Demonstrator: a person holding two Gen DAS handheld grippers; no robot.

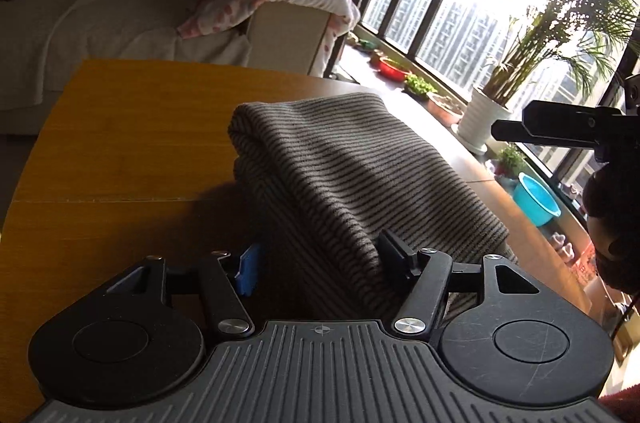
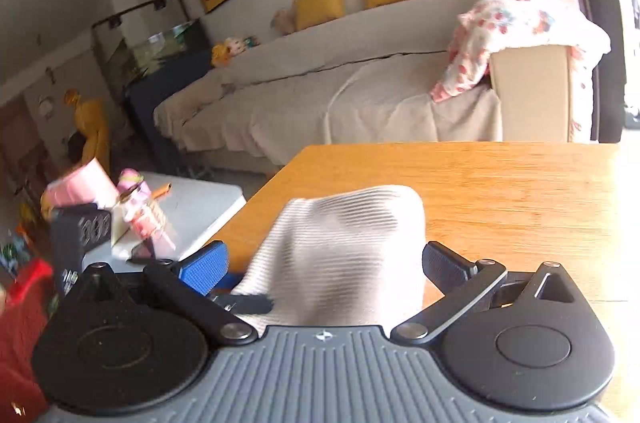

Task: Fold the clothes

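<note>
striped garment (image 1: 344, 179) between left tongs (image 1: 320, 263), wooden table (image 1: 120, 151)

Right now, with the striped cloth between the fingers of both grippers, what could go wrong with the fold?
1. The left gripper has the striped cloth bunched between wide-set fingers; the cloth may slip out when lifted.
2. The right gripper also looks open around the cloth, so the two sides could drop unevenly.
3. The cloth lies close to the table edge and might slide off.
</note>
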